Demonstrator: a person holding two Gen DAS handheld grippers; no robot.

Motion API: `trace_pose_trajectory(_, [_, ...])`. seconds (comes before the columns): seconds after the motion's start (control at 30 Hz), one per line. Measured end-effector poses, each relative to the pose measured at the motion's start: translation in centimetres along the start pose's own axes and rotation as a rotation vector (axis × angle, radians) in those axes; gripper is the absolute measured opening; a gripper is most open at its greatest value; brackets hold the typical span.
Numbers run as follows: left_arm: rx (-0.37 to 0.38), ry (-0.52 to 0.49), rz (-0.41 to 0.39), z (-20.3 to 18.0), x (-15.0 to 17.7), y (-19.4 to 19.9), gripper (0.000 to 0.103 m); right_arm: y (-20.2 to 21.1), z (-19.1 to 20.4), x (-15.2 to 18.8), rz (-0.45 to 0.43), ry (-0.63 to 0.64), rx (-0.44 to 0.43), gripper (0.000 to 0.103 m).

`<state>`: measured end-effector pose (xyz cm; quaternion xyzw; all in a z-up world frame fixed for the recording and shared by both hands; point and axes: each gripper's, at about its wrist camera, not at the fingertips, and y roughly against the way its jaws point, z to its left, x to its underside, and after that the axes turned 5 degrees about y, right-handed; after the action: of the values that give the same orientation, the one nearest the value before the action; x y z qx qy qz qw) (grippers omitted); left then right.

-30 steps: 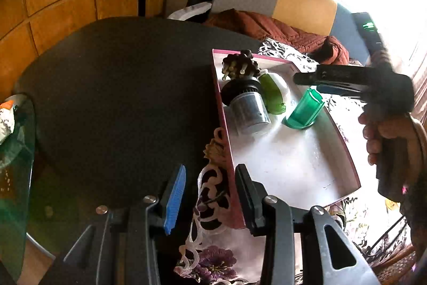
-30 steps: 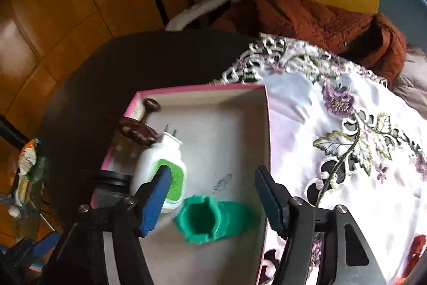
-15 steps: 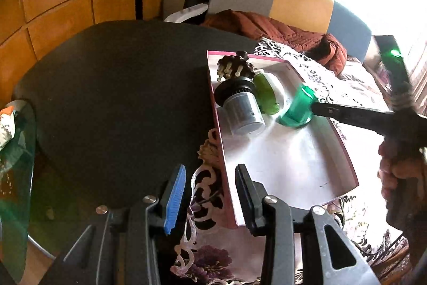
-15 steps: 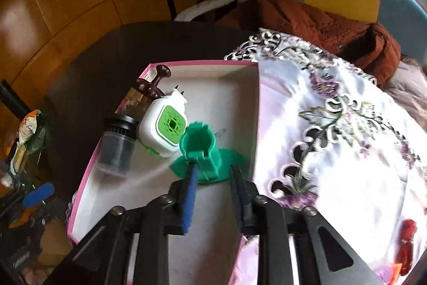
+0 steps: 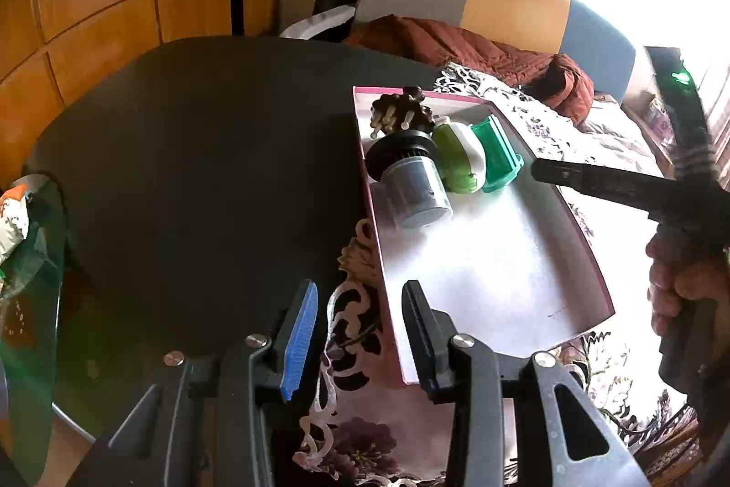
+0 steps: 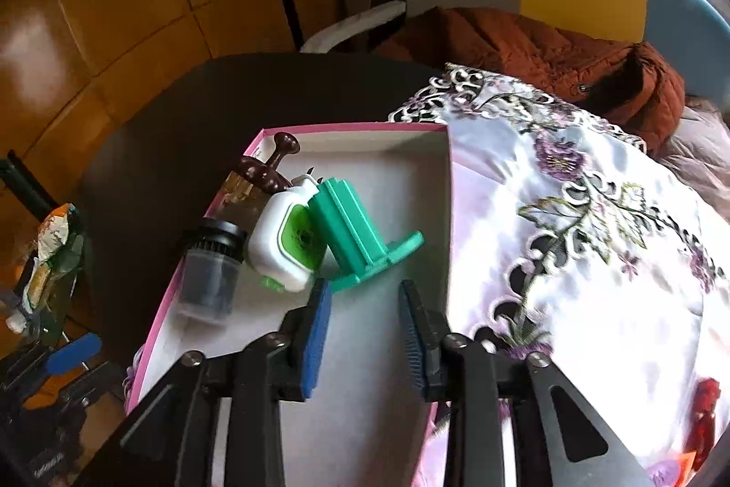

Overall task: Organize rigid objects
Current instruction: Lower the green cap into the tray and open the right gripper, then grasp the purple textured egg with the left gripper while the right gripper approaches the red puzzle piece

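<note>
A pink-rimmed white box holds a green plastic holder, a white and green plug-in device, a grey jar with a black lid and a brown knobbed piece. The holder leans against the plug-in device. My right gripper is open and empty just behind the holder; it shows as a dark arm in the left wrist view. My left gripper is open and empty at the box's near left edge.
The box sits on a flowered lace cloth over a dark round table. A red object lies on the cloth at right. A rust jacket and a sofa lie behind. A glass side table stands at left.
My right gripper was shut on the green holder half a second ago; it has opened and backed off, leaving the holder tipped against the plug-in device. My left gripper stayed put.
</note>
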<state>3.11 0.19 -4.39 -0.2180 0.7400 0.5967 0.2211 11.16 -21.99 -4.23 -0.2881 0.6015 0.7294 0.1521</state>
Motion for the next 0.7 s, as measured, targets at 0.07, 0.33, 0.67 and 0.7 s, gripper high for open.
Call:
trace_pose_trajectory(0.07, [-0.001,-0.005,-0.002,-0.1,0.1,0.1,0.038,0.9,-0.3,0.5,-0.012,-0.006,0.005,0.039])
trace_pose_trajectory(0.33, [0.002,-0.035,-0.023,-1.1,0.2,0.9,0.038,4.1,-1.1,2.9,-0.05,0.014,0.058,0.054])
trace_pose_trajectory(0.67, [0.027,-0.13,-0.046,-4.0,0.1,1.7,0.038,7.9,-5.2,6.2,-0.078,-0.049,0.137,0.072])
trace_pose_trajectory(0.7, [0.033,-0.14,-0.048,-4.4,0.0,1.7,0.038,8.4,-5.9,6.5,-0.081,-0.063,0.147,0.072])
